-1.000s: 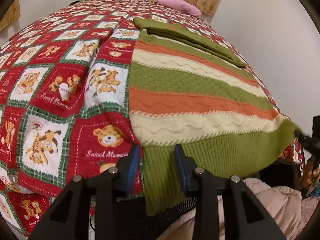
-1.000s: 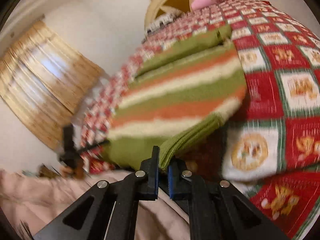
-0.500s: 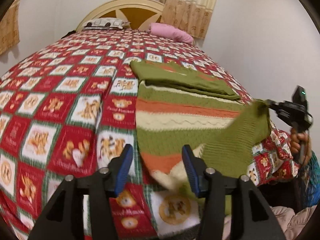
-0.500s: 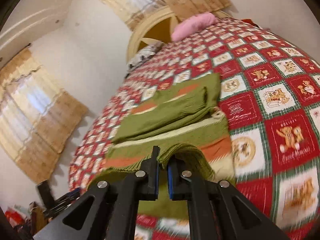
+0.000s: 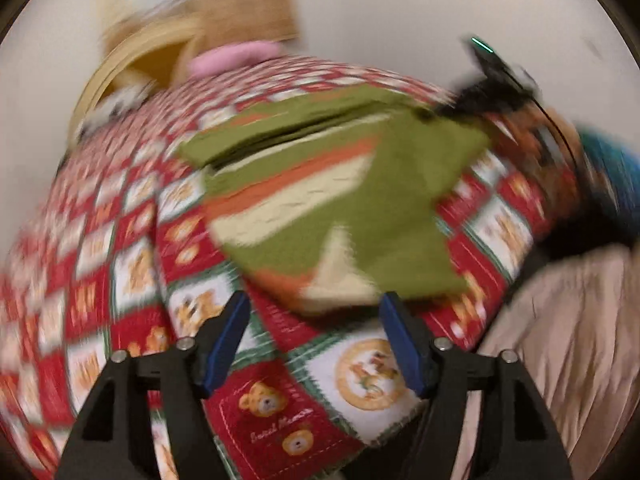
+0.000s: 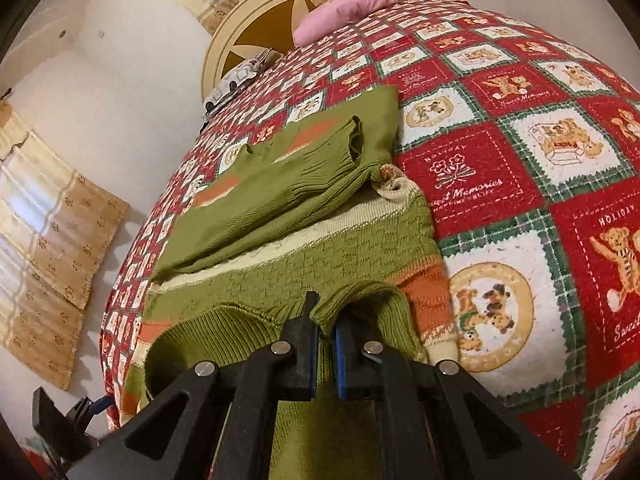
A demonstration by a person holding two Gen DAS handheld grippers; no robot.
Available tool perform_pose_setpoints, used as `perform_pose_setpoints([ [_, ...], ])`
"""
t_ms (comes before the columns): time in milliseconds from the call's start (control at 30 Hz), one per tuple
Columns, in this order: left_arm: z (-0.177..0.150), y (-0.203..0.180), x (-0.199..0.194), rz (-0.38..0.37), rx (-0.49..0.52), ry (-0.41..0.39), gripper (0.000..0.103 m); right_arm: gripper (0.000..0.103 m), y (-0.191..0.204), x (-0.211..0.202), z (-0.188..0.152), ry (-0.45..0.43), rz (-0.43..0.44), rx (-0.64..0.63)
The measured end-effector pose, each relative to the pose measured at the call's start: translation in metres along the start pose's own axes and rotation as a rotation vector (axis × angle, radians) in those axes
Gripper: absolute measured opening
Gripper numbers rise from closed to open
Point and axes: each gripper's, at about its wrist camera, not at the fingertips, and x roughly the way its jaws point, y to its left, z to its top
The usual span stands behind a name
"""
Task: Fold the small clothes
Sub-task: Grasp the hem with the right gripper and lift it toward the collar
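Hem pinched in the closed right gripper should land square beyond the folded sleeves, while the left gripper, jaws just opened wide and empty, waits clear.

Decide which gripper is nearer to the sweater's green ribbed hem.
Right. The right gripper is shut on the green ribbed hem of the sweater. The left gripper, its jaws just opened, hangs over the quilt short of the sweater, empty.

Left gripper agape, right gripper clamped.
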Motion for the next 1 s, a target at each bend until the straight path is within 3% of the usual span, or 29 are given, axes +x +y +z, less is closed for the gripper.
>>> perform_pose_setpoints([
  [133, 0.002, -0.047, 0.009, 0.017, 0.357, 0.005, 0.074, 0.006, 0.000, -0.001, -0.001, 0.004, 0.000, 0.010],
  [233, 0.009, -0.057, 0.026, 0.017, 0.463, 0.016, 0.075, 0.006, 0.000, 0.000, -0.002, 0.006, 0.002, 0.014],
  [300, 0.015, -0.056, 0.036, 0.020, 0.477, 0.002, 0.072, 0.006, 0.000, 0.001, -0.001, 0.009, 0.005, 0.018],
  [333, 0.017, -0.054, 0.041, 0.017, 0.478, -0.008, 0.069, 0.006, -0.001, 0.003, -0.001, 0.010, 0.006, 0.020],
  [400, 0.020, -0.053, 0.052, -0.001, 0.482, 0.003, 0.038, 0.006, -0.001, 0.002, -0.001, 0.012, 0.010, 0.025],
  [433, 0.021, -0.052, 0.056, -0.014, 0.472, 0.025, 0.031, 0.006, -0.002, 0.003, -0.001, 0.013, 0.013, 0.029],
  [500, 0.025, -0.044, 0.056, -0.065, 0.393, 0.025, 0.020, 0.006, -0.002, 0.002, -0.001, 0.017, 0.021, 0.034],
  [600, 0.039, -0.006, 0.053, -0.198, 0.113, 0.018, 0.014, 0.006, -0.006, 0.002, -0.001, 0.022, 0.029, 0.036],
  [800, 0.037, 0.105, 0.074, -0.260, -0.581, -0.056, 0.008, 0.006, -0.011, 0.006, 0.001, 0.016, 0.046, 0.053],
  [867, 0.026, 0.119, 0.086, -0.238, -0.683, -0.032, 0.008, 0.006, -0.012, 0.006, 0.000, 0.009, 0.053, 0.053],
  [1000, 0.025, 0.105, 0.092, -0.244, -0.683, -0.045, 0.009, 0.009, -0.012, -0.001, 0.000, -0.005, 0.097, 0.063],
])
